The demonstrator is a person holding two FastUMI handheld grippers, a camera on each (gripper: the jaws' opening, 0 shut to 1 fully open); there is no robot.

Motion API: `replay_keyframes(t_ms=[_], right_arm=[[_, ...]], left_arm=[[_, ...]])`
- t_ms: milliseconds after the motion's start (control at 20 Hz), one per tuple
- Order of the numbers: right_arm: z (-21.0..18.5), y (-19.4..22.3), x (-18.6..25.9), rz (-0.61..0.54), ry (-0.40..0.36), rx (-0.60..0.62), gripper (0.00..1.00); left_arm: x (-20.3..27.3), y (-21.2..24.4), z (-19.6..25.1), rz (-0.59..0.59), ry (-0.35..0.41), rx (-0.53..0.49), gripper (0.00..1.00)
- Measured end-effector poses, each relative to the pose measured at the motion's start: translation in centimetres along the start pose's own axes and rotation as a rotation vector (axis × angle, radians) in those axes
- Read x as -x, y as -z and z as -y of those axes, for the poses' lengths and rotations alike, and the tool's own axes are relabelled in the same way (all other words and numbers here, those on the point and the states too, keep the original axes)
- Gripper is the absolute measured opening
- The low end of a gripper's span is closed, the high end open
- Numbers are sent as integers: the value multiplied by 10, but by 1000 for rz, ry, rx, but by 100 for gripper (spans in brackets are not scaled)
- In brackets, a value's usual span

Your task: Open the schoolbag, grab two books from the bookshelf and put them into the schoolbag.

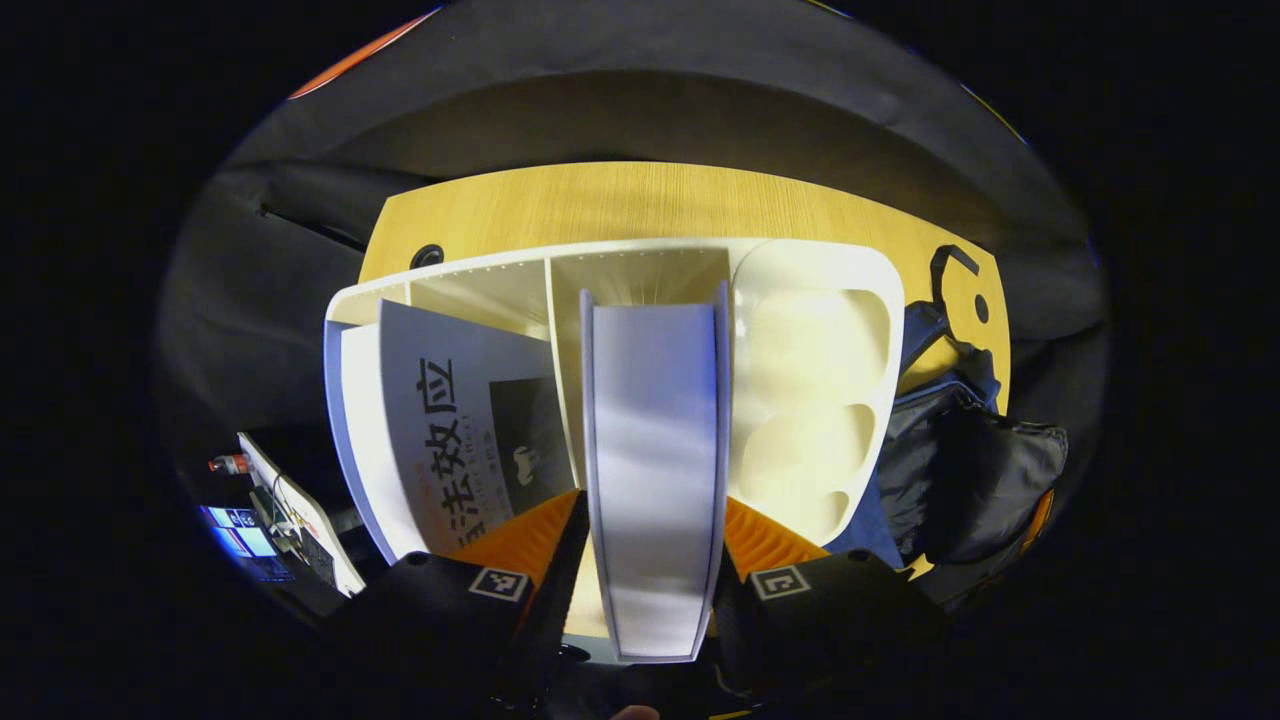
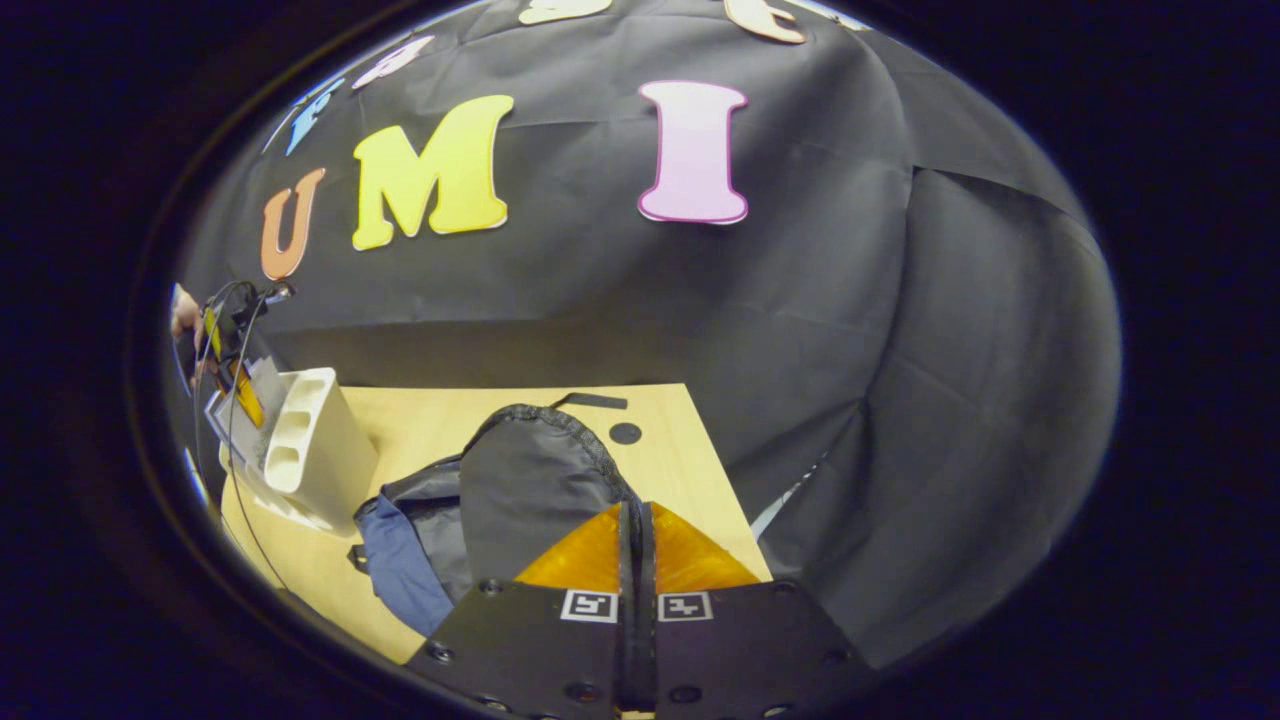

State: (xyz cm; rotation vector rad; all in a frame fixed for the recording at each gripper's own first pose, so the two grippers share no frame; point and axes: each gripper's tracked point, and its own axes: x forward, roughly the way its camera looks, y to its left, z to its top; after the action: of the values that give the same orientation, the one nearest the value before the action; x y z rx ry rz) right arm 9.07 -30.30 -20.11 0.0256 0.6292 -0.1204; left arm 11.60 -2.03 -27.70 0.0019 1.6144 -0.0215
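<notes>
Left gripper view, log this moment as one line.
left tongs: shut on book | bookshelf: second book inside | right tongs: shut over schoolbag

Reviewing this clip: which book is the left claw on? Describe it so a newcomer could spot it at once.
On the wooden table stands a white bookshelf with upright dividers. The gripped book stands in its middle slot, edge toward the camera, with the left claw closed on both covers. Unlike the leaning book with large printed characters beside it, it shows only a plain pale edge.

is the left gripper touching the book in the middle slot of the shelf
Touching. In the left gripper view, the left gripper has both fingers pressed against the covers of the upright book in the bookshelf.
</notes>
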Motion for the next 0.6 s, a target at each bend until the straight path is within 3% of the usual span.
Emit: replay_keyframes(t_ms=[200,600], right_arm=[[-1,-2,1,6,-3,4,0],[-7,-1,0,-4,1,1,0]], left_arm=[[2,1,1,-4,-8,8,48],[94,40,-12,99,13,-71,46]])
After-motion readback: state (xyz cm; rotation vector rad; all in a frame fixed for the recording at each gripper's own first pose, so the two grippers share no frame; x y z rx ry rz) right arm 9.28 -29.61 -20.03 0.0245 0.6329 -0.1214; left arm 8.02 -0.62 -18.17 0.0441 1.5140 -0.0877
